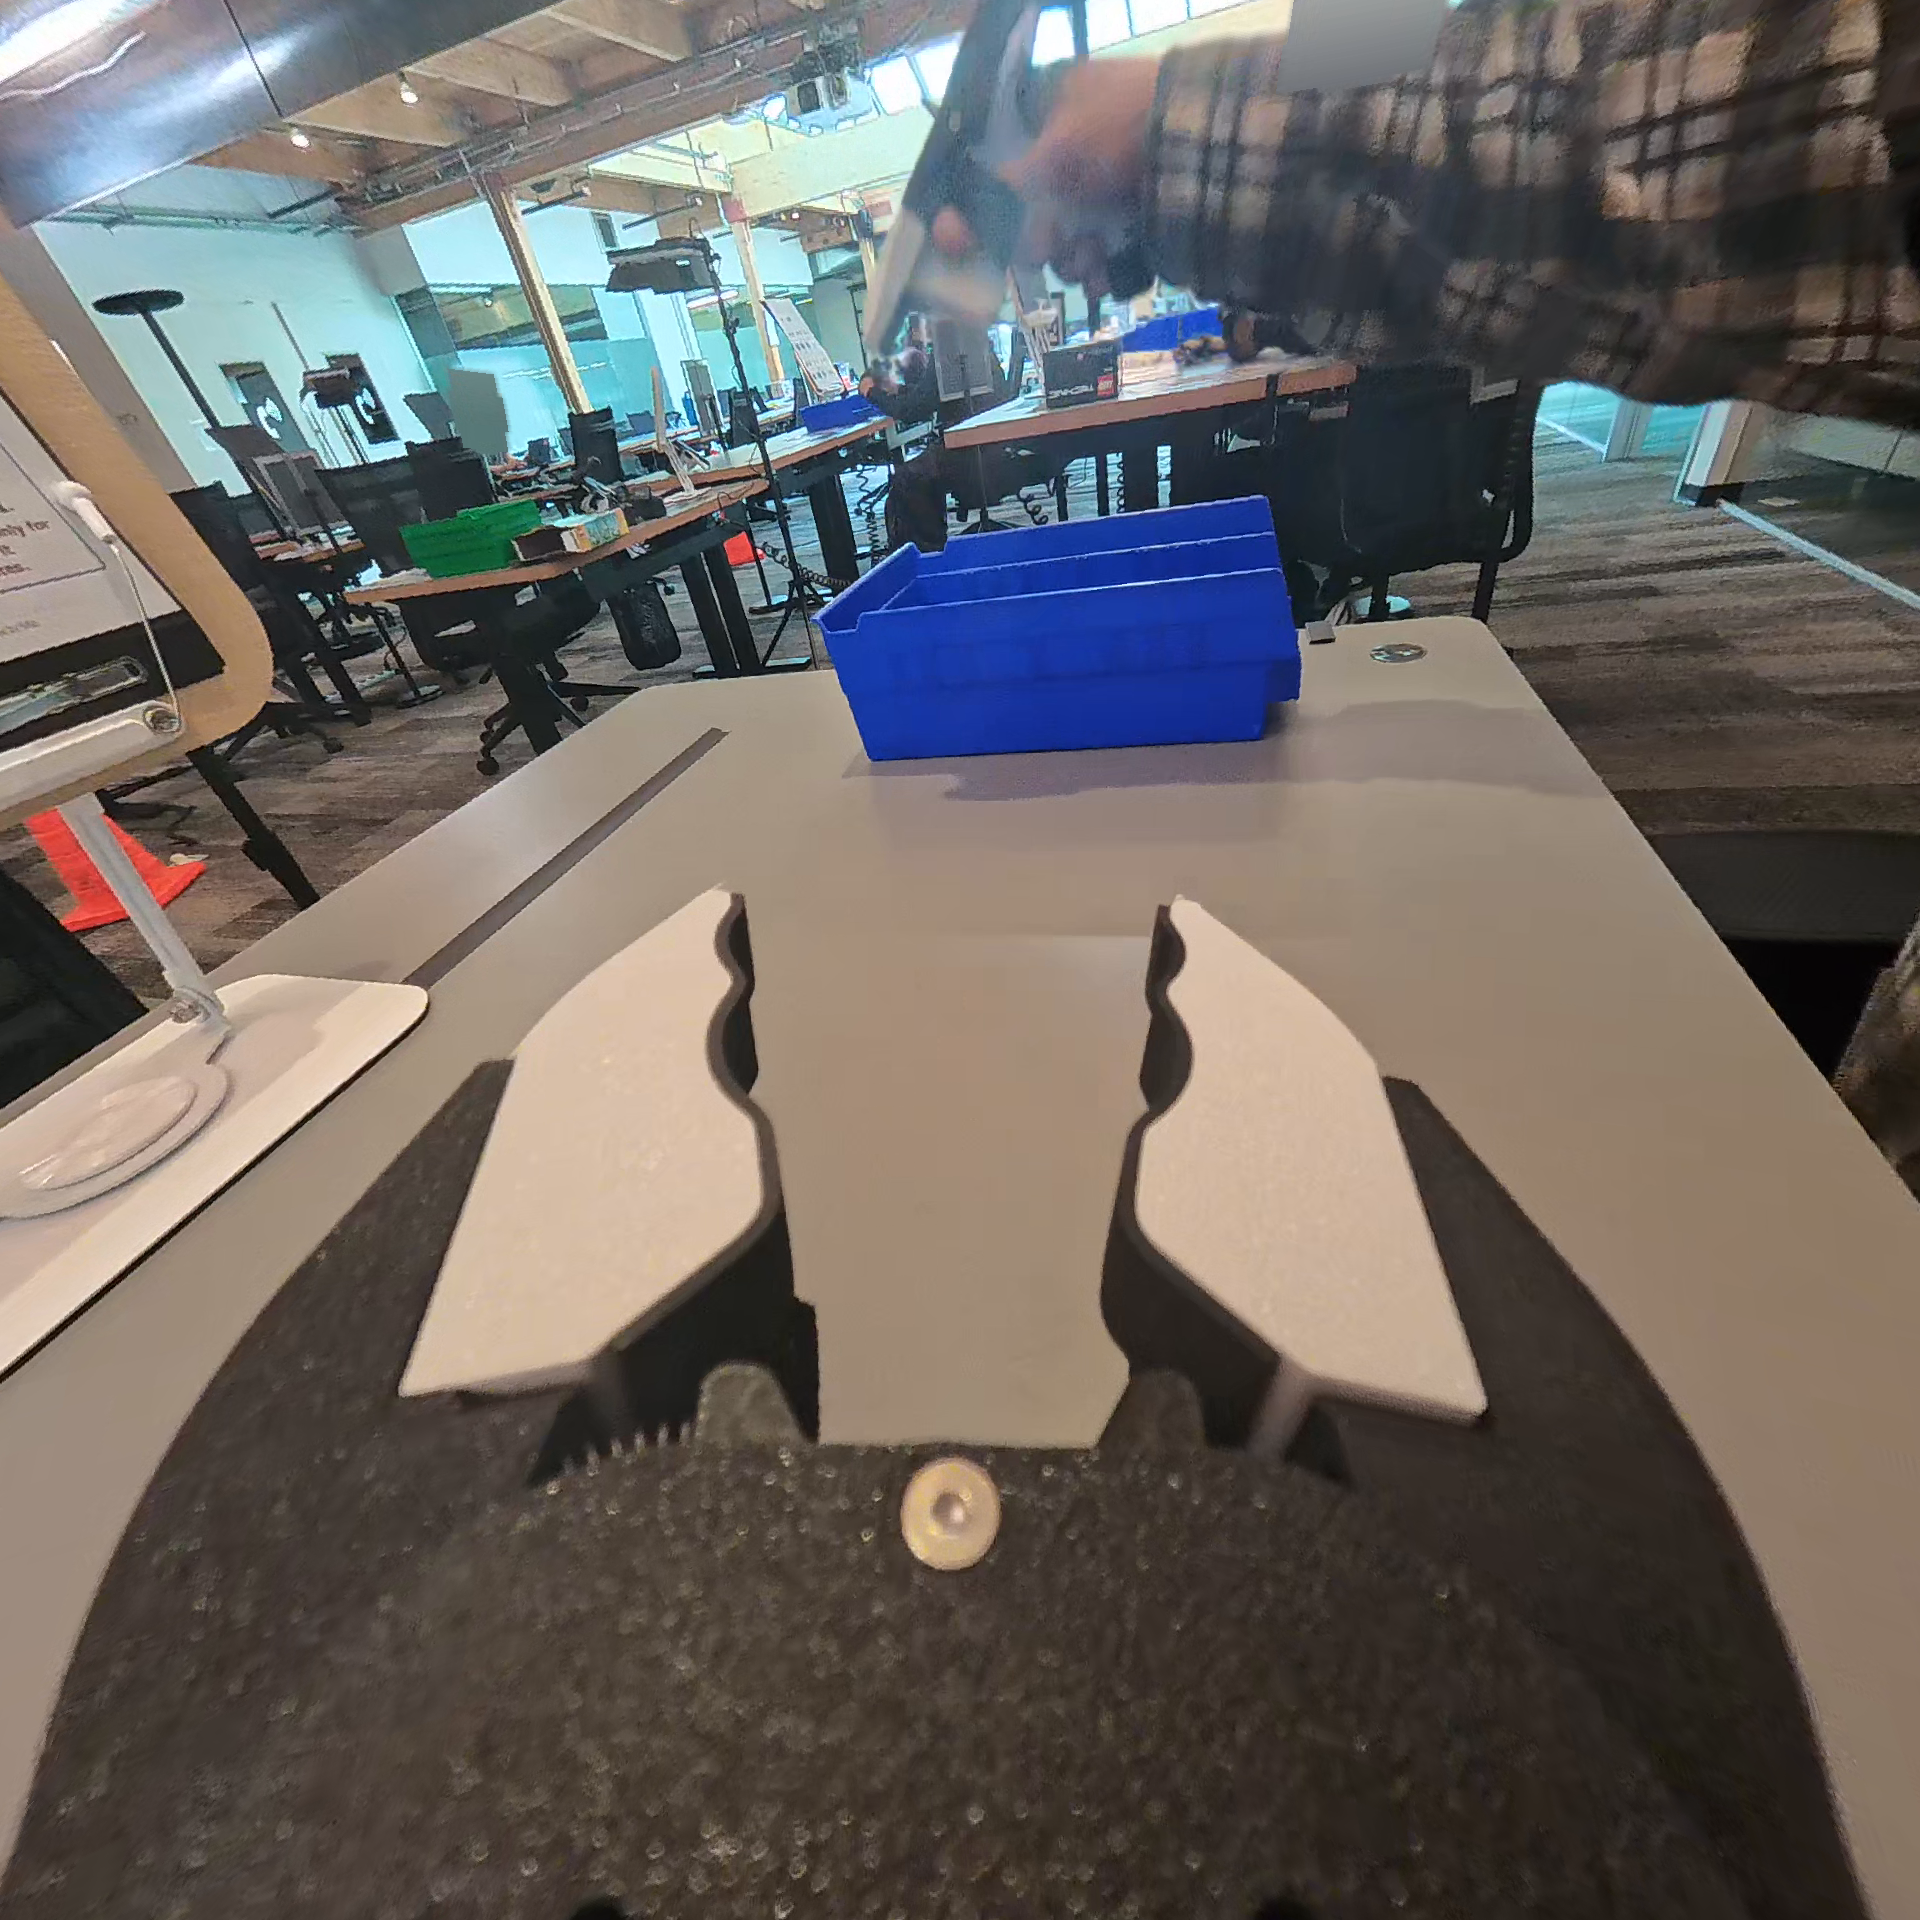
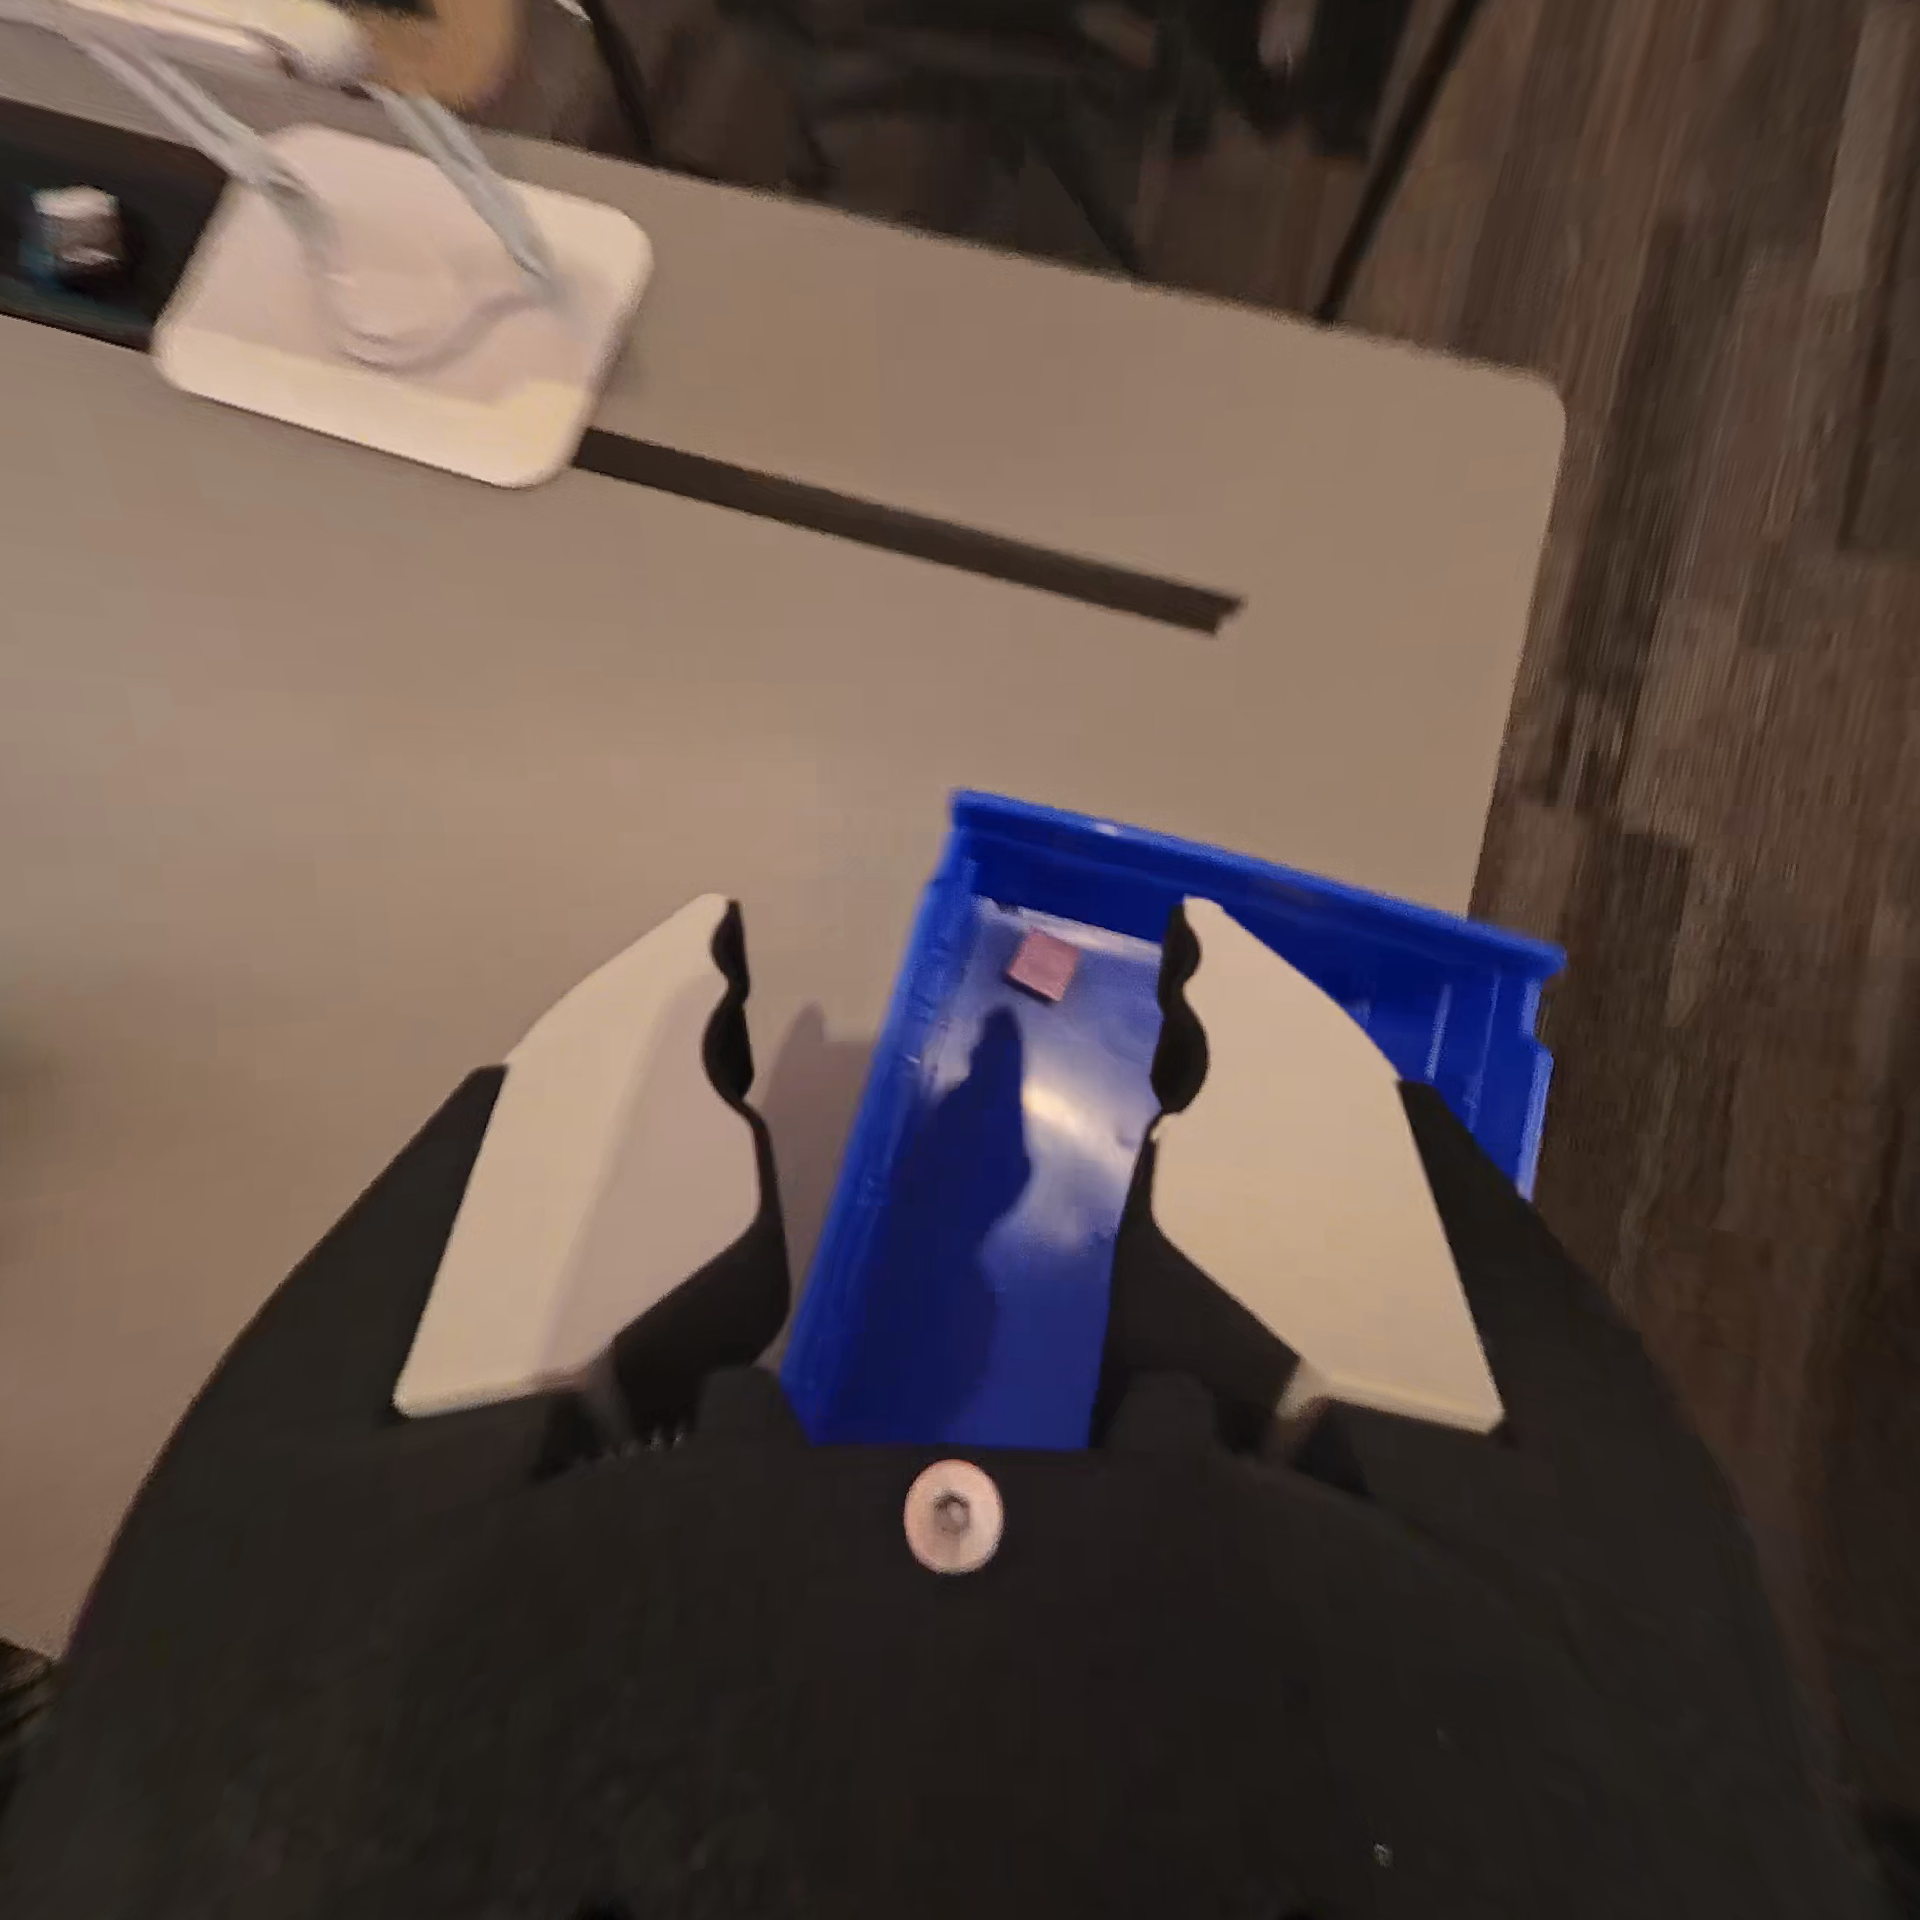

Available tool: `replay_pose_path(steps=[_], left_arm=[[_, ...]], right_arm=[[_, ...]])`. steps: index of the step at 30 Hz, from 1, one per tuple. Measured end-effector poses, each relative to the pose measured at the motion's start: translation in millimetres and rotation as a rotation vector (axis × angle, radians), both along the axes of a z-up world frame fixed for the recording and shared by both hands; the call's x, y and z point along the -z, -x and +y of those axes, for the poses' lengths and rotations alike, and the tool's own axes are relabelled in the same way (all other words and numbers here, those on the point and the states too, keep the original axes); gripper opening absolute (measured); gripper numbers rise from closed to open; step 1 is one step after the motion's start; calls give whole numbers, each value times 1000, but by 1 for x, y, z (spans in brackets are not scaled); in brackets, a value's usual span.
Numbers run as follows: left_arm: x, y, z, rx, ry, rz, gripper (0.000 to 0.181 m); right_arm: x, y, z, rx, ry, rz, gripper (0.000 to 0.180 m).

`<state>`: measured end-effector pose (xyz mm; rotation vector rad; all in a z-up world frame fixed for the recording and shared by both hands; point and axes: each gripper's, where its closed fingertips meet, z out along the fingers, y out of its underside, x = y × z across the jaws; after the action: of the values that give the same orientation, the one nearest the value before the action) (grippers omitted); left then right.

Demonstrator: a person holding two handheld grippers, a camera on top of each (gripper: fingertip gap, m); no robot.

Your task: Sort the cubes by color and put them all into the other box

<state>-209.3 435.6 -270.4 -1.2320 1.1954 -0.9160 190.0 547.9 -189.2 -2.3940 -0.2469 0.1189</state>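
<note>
One small pinkish cube [image 2: 1042, 964] lies on the floor of the blue box [image 2: 1351, 961], close to its far end wall, and it is the only cube in sight. It looks light and rigid, likely a hard block with flat faces, so a pinch across two opposite sides should hold it; its small size leaves little margin, and the glossy floor of the box may let it slide if nudged. The box stands near the corner of the grey surface [image 2: 520, 831]. In the left wrist view it looks like two blue bins nested or set close together, though which cannot be told.

The right gripper [image 2: 956, 940] hangs above the box, spread wide and empty, its shadow falling along the floor of the box. The left gripper [image 1: 951, 930] is low over the bare surface, well short of the box, also spread and holding nothing.

The right wrist view is blurred, so the cube's true colour is uncertain. The right finger [image 2: 1288, 1164] covers part of the box interior, and more cubes could lie there. A white stand base [image 2: 416, 343] sits far off.
</note>
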Motion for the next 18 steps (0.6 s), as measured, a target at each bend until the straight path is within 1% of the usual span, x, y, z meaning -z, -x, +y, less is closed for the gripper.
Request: replay_pose_path(steps=[2, 3, 5, 8, 11, 15, 18], left_arm=[[1, 0, 0, -4, -5, 10, 73], [1, 0, 0, -5, -7, 13, 73], [1, 0, 0, -7, -11, 14, 73], [2, 0, 2, -13, -5, 13, 72], [5, 0, 4, -16, 0, 18, 72], [3, 1, 5, -25, -15, 19, 72], [5, 3, 7, -33, -12, 18, 72]], right_arm=[[-20, 36, -10, -102, -103, -2, 83], [-24, 57, -15, -156, -154, 8, 85], [-17, 101, -29, -266, -240, 55, 87], [12, 162, -45, -395, -355, 177, 90], [50, 209, -49, -463, -428, 281, 91], [90, 244, -43, -488, -528, 304, 90], [107, 257, -43, -501, -561, 321, 90]])
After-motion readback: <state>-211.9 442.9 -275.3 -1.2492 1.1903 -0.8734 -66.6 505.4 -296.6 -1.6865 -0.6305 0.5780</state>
